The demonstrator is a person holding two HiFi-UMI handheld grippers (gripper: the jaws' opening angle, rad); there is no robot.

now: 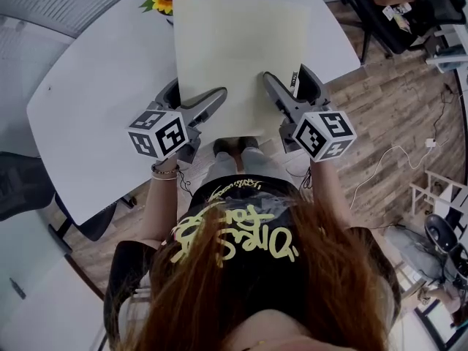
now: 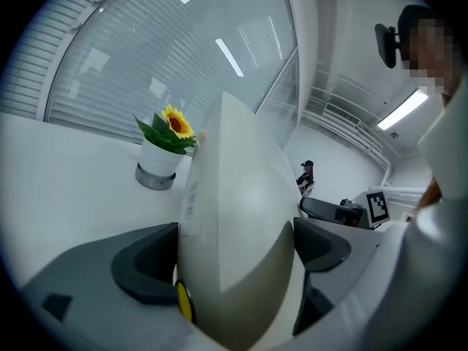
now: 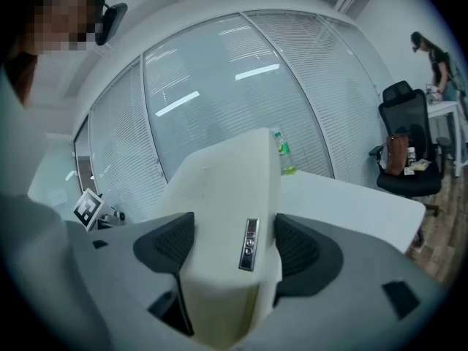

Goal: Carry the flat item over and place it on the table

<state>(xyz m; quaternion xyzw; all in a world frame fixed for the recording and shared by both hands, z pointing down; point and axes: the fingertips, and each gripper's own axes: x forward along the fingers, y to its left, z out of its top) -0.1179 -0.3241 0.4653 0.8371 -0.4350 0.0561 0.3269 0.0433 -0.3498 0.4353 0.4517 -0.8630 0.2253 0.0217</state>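
The head camera is looking steeply down past the person's hair (image 1: 241,291), taking in the left gripper (image 1: 210,98), the right gripper (image 1: 273,86) and the white table (image 1: 95,108) from well above. The left gripper camera is sitting close behind its jaws, facing the sunflower pot (image 2: 161,168) and the blinds (image 2: 66,64) — that same pot is showing overhead at the table's far edge. The right gripper camera is facing the glass wall (image 3: 219,86) and an office chair (image 3: 406,148) — both gripper cameras are crowding in on the cream panel (image 3: 227,196).
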